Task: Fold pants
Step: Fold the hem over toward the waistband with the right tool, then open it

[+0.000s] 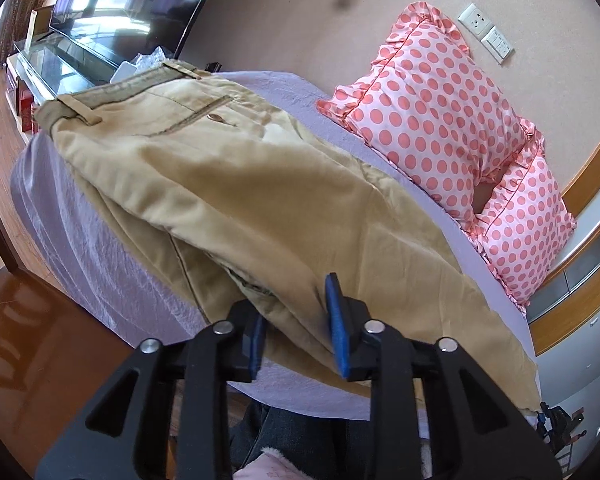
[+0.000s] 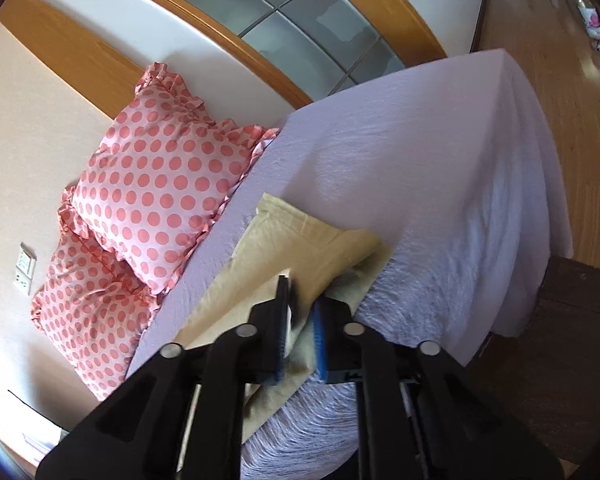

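Your khaki cotton pants [image 1: 236,184] lie across the lavender crinkled bedsheet [image 1: 84,248], waistband at the far end by the dark glossy television [image 1: 140,4], legs running back toward you. Your left gripper [image 1: 296,320] has its blue-padded jaws partly open around a bunched fold of the pants near the bed edge; the pads look close to the cloth, though you cannot tell whether they pinch it. Your right gripper [image 2: 300,336] sits nearly closed on the hem end of the pants [image 2: 300,248]. 2 pink polka-dot ruffled pillows [image 2: 156,184] rest against the wall beside the sheet.
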A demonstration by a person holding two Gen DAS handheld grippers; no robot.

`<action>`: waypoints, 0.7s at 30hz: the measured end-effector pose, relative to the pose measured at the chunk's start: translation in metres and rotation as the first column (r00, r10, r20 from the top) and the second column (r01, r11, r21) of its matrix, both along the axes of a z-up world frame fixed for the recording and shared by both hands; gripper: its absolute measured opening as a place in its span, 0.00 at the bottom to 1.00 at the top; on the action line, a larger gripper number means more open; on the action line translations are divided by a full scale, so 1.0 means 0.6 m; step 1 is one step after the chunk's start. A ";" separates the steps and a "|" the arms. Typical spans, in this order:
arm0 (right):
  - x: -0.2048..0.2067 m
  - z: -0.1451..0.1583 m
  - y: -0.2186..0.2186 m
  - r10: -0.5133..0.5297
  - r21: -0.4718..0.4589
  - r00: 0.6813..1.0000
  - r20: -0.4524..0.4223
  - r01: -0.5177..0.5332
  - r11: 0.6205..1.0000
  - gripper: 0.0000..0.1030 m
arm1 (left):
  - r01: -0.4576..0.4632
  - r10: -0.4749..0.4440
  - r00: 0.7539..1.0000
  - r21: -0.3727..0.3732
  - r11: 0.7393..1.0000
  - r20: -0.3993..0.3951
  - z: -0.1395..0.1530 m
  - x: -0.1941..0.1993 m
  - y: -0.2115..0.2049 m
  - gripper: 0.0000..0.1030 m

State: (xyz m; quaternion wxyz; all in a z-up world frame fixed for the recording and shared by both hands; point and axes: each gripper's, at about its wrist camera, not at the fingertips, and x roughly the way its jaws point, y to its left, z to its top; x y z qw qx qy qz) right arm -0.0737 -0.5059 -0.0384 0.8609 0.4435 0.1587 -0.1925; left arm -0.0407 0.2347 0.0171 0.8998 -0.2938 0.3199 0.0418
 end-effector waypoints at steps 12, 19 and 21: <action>0.014 -0.012 0.041 0.028 -0.135 0.999 -0.036 -0.033 0.990 0.24 | -0.230 0.229 0.971 0.003 0.973 0.066 0.002 -0.079 0.075 0.58; 0.058 0.050 0.100 0.162 -0.244 0.984 0.071 -0.140 0.960 0.04 | -0.203 0.204 0.977 -0.024 0.979 0.064 -0.015 -0.085 0.079 0.58; 0.095 0.098 0.158 0.292 -0.323 0.949 0.118 -0.242 0.915 0.04 | -0.184 0.185 0.980 -0.027 0.983 0.068 -0.016 -0.086 0.073 0.58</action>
